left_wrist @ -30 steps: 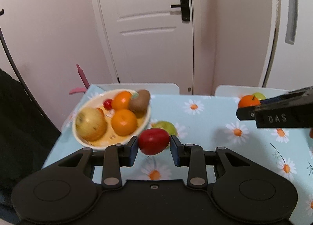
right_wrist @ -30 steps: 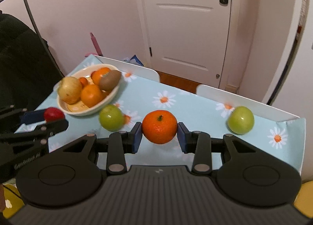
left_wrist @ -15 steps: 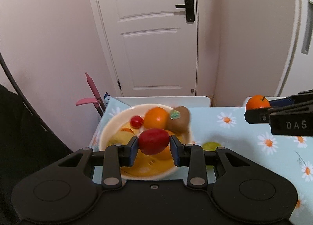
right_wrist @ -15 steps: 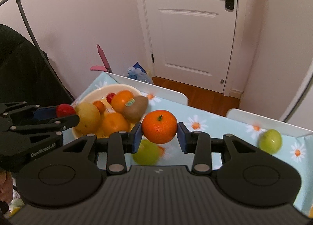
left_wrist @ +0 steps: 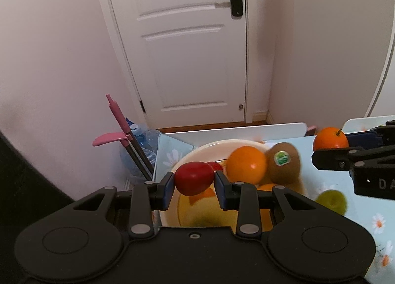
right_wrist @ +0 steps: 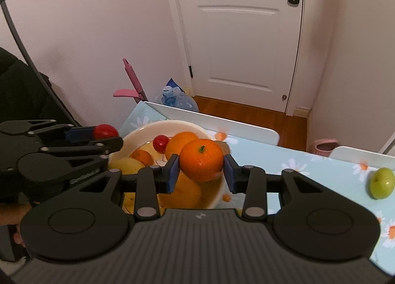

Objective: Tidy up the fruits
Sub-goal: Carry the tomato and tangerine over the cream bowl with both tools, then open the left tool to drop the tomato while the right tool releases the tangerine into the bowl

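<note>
1. Gripping a glossy red oval fruit (left_wrist: 194, 178), the left gripper (left_wrist: 194, 186) is clamped on it above the round cream ceramic bowl (right_wrist: 145, 129).
2. Bowl contents: oranges, a brown kiwi (left_wrist: 284, 163), a small red cherry tomato (right_wrist: 160, 143).
3. Right gripper (right_wrist: 201, 175) is clamped on a stemmed orange mandarin (right_wrist: 201, 163) over the bowl.
4. A green apple (right_wrist: 381, 183) rests on the daisy-print blue tablecloth (right_wrist: 321, 168), well apart.

Lighting was soft, even indoor light with a pinkish cast on the walls; no hard shadows. Fisheye bowed the door (left_wrist: 187, 44) frame, and the corners were vignetted black. Motion blur smeared the kiwi (left_wrist: 284, 163) and green apple (left_wrist: 332, 200) near the tabletop's (right_wrist: 308, 165) edge. A small glare spot sat on the orange (left_wrist: 246, 164).
</note>
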